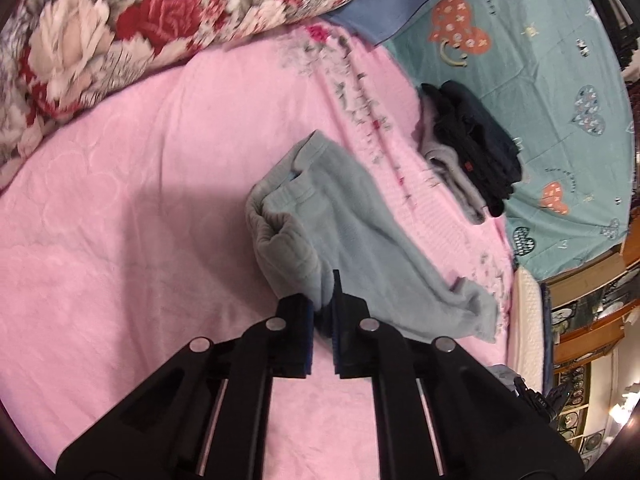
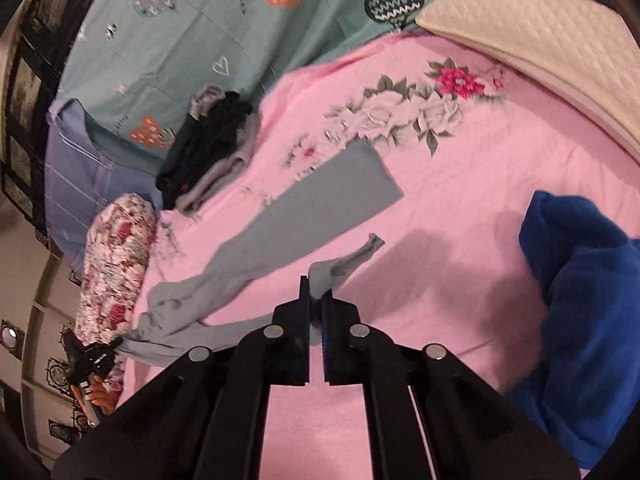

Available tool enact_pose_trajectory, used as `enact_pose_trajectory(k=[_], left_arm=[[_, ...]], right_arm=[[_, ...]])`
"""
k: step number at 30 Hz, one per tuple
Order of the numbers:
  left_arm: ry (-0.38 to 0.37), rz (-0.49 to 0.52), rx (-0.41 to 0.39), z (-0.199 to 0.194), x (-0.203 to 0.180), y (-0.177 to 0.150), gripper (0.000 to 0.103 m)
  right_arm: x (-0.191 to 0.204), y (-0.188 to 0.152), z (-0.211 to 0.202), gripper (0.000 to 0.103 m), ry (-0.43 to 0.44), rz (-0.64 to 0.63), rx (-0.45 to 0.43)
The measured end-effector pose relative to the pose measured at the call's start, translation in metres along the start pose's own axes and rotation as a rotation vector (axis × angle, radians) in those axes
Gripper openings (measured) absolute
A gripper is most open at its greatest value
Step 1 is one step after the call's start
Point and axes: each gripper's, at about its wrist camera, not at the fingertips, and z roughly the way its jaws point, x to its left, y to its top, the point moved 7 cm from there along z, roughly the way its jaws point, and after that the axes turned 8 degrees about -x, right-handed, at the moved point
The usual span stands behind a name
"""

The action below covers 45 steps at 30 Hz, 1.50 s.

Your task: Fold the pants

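I hold two black claws over a bed covered by a pink blanket [image 1: 120,208]. The grey-green pants [image 1: 340,216] lie on that blanket, near its patterned edge, partly spread and partly bunched.

My left gripper [image 1: 323,300] is clenched on a thick roll of the pants at the waistband end; ribbed, fleecy cloth bulges out between the jaws. My right gripper [image 2: 316,300] is clenched on a thin cuff end of one leg, while the other leg lies flat and straight on the blanket beyond it.

I judge the pants to be light, soft and limp: they will sag and drape wherever I do not hold them, and will not slip much on the fuzzy blanket. The best holds look to be the waistband corners and the cuffs, where the cloth is doubled and firm.

No container is in view. A stack of dark folded clothes [image 1: 472,144] sits beside the blanket's edge, on a teal sheet [image 1: 540,60]. A bright blue cloth [image 2: 580,300] rises to my right; I cannot tell what it is.
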Motion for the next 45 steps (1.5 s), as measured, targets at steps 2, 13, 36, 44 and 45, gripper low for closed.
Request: enact_pose_trajectory(k=[2, 13, 36, 44, 45], left_arm=[[-0.053, -0.005, -0.014, -0.012, -0.011, 0.011, 0.006], [0.013, 0.067, 0.025, -0.007, -0.011, 0.014, 0.006], [0.083, 0.049, 0.054, 0.017, -0.004, 0.023, 0.007], [0.072, 0.06, 0.037, 0.004, -0.016, 0.032, 0.007], [0.061, 0.065, 0.028, -0.002, -0.021, 0.034, 0.007]], right_arm=[[0.012, 0.01, -0.018, 0.004, 0.007, -0.014, -0.046], [-0.04, 0.001, 0.022, 0.071, -0.256, 0.024, 0.076], [-0.081, -0.043, 0.066, 0.004, -0.213, -0.112, 0.204], [-0.043, -0.006, 0.013, 0.002, -0.112, -0.111, 0.098], [-0.036, 0.0, 0.003, 0.002, -0.098, -0.118, 0.076]])
